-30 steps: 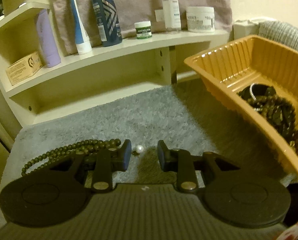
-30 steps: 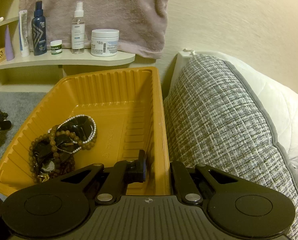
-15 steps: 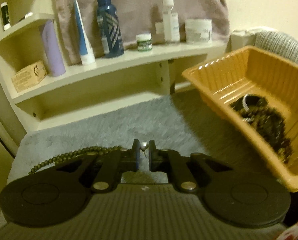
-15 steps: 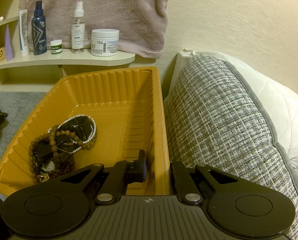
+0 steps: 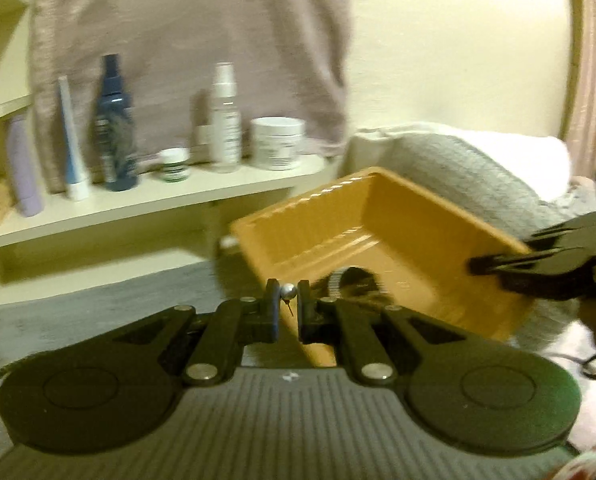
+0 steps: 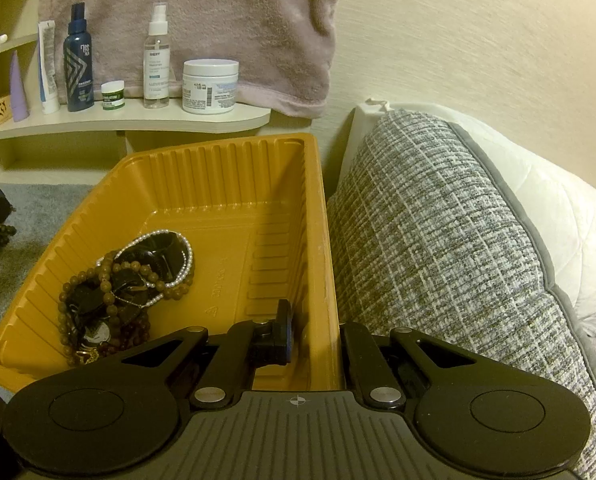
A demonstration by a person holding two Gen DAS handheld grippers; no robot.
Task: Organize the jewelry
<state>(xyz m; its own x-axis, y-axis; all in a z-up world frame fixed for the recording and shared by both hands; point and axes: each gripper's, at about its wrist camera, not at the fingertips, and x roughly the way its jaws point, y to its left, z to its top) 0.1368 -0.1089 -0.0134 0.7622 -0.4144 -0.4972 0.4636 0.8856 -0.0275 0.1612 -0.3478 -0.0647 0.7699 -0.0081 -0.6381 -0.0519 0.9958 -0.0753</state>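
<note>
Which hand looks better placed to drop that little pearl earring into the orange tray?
Left. Its gripper is shut on the earring, near the tray. The right gripper is clamped on the tray's wall, holding it tilted.

Your right tongs [image 6: 314,336] clamp the right wall of the orange ribbed tray [image 6: 233,168], one finger inside and one outside. Beaded bracelets [image 6: 125,280] lie heaped at its lower left corner. A grey woven pillow [image 6: 438,248] touches the tray's right side.

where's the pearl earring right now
In the left wrist view the pearl earring is pinched in the left gripper, just before the orange tray's near rim.
</note>
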